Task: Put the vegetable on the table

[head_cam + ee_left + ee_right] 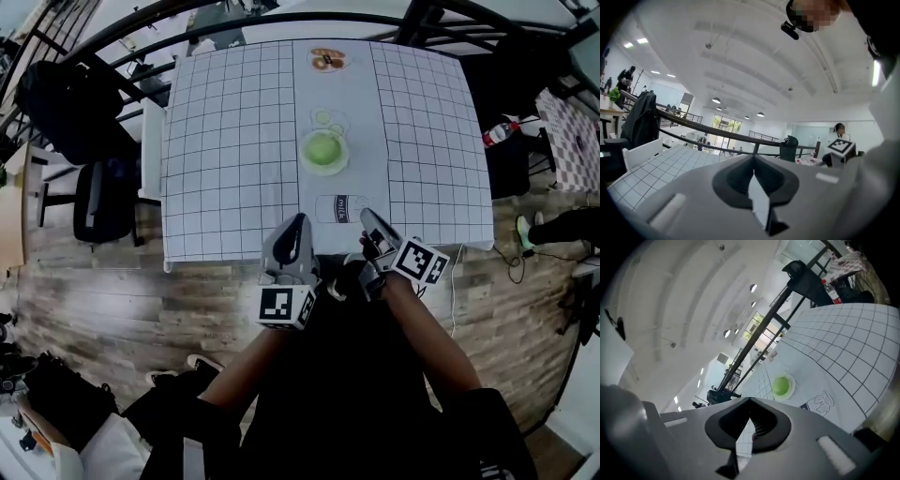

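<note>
In the head view, the green vegetable (324, 150) sits on a pale-green dish (309, 166) near the middle of the grid-patterned desk (225, 141). A drawing of a milk carton (337, 208) lies nearer the person, and a picture of pastries (328, 59) is at the far edge. The left tool (300, 220) and the right tool (367, 216) are held side by side over the desk's near edge, well short of the vegetable. A black chair (103, 202) stands to the left of the desk.

In the left gripper view, the left tool (753, 159) has its jaws pressed together with nothing between them. It points nearly level across the desk (661, 168) toward a black railing (717, 140). The right tool's marker cube (841, 146) shows at the right.

In the right gripper view, the right tool (750, 401) also has its jaws together and empty. Beyond them the vegetable (782, 386) rests in its dish on the desk (843, 343), apart from the tool, with the milk carton drawing (824, 401) beside it.
</note>
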Demonstrator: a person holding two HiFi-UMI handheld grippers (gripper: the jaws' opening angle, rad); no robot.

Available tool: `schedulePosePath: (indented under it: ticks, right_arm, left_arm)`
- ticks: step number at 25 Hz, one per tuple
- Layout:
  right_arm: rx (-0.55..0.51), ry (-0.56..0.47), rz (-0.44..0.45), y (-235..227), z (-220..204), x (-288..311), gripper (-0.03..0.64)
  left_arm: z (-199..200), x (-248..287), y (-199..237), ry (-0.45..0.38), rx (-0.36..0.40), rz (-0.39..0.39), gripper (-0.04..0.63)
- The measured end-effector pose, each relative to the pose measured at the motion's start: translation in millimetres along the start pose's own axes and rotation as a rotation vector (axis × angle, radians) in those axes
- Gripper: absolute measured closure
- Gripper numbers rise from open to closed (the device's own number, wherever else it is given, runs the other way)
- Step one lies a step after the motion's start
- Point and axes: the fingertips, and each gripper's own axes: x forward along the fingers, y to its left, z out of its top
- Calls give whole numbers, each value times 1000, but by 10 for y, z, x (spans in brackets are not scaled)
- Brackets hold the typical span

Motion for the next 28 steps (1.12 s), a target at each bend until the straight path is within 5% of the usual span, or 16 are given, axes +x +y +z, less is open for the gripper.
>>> schedulePosePath:
  ticks: [5,9,14,18,28]
  right_arm:
    - [-212,-45,-4,85,-343,-697,621]
    - [-456,-17,-61,198,-54,-783,621]
    - [-628,-101,52,583,-48,-1213,621]
    - [-754,-169,28,791,-14,-1487,621]
    - [-818,-233,7,809,-24,-1699,621]
  left_arm:
    - [5,-724,-371,-56,41,-11,586]
    - [208,-557,-490,-81,31,10,586]
    - [149,-653,-814,-63,70,15,586]
    - [144,-733,-1097,-56,111,11,586]
    - [186,-822,-1531,-79,163,-26,586]
